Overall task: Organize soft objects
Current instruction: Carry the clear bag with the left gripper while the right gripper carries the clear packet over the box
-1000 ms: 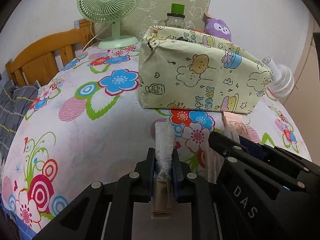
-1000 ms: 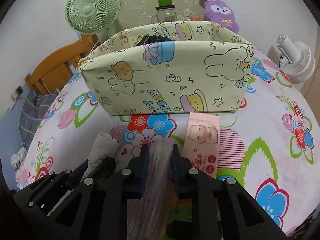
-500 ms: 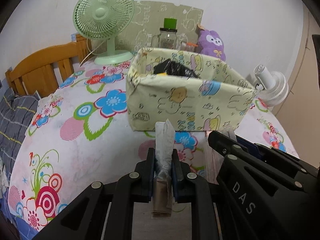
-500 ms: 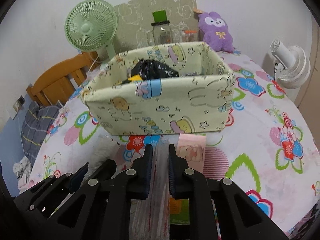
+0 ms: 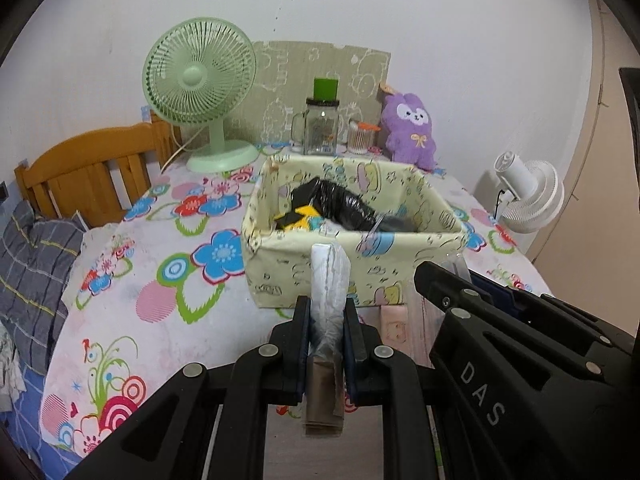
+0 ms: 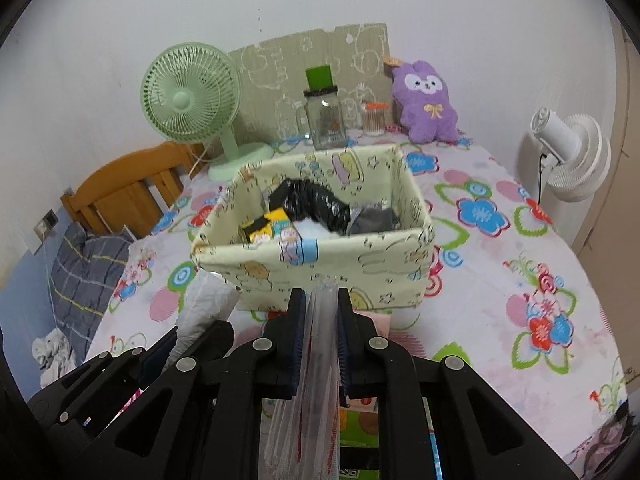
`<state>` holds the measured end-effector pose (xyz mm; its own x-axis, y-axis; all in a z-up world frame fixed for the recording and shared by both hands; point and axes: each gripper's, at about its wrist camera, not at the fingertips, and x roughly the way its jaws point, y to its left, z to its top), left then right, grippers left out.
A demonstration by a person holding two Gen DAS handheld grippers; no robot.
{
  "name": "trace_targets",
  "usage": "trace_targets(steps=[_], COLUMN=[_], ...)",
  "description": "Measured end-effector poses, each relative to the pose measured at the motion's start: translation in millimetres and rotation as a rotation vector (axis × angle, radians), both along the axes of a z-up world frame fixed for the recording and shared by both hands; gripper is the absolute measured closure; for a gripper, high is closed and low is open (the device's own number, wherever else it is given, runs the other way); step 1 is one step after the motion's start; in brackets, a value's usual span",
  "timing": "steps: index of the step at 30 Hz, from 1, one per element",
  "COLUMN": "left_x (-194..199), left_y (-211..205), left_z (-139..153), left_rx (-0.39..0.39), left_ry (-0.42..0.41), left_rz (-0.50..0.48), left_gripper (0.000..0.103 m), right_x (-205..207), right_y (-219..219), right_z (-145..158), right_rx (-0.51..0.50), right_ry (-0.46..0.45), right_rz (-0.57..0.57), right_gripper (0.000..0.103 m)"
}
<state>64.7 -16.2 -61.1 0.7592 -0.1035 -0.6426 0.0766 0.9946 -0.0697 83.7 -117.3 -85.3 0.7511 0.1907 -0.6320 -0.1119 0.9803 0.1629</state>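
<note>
A pale yellow cartoon-print fabric box (image 5: 352, 280) (image 6: 360, 264) stands mid-table, holding a black plastic bag (image 5: 344, 204) (image 6: 316, 204), a yellow-black packet (image 6: 266, 226) and grey cloth. My left gripper (image 5: 327, 312) is shut on a white plastic-wrapped pack (image 5: 329, 276), held above the table in front of the box. My right gripper (image 6: 319, 306) is shut on a clear plastic pack with red stripes (image 6: 316, 380), also raised in front of the box. A pink tissue packet (image 5: 394, 326) lies on the table by the box's front.
A green desk fan (image 5: 200, 92), a glass jar (image 5: 322, 128), a cup of swabs (image 6: 375, 120) and a purple plush (image 6: 426, 100) stand at the back. A white fan (image 6: 568, 156) is at the right edge. A wooden bed frame (image 5: 88, 168) lies left.
Both grippers have risen and drawn back with their packs; the box now sits lower and farther, and its inside shows from above.
</note>
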Motion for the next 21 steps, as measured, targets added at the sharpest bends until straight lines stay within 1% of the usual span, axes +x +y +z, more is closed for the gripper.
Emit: trace_targets(steps=[8, 21], left_x=[-9, -13], left_y=[-10, -19], left_z=[26, 52], left_rx=[0.001, 0.000], left_ry=[-0.049, -0.104], left_rz=[-0.011, -0.016], left_gripper=[0.091, 0.091], right_x=[-10, -18], right_y=[-8, -18], right_z=[27, 56], right_rx=[-0.004, -0.002], right_ry=[-0.049, -0.106], right_rz=[-0.008, 0.002], right_gripper=[0.085, 0.085])
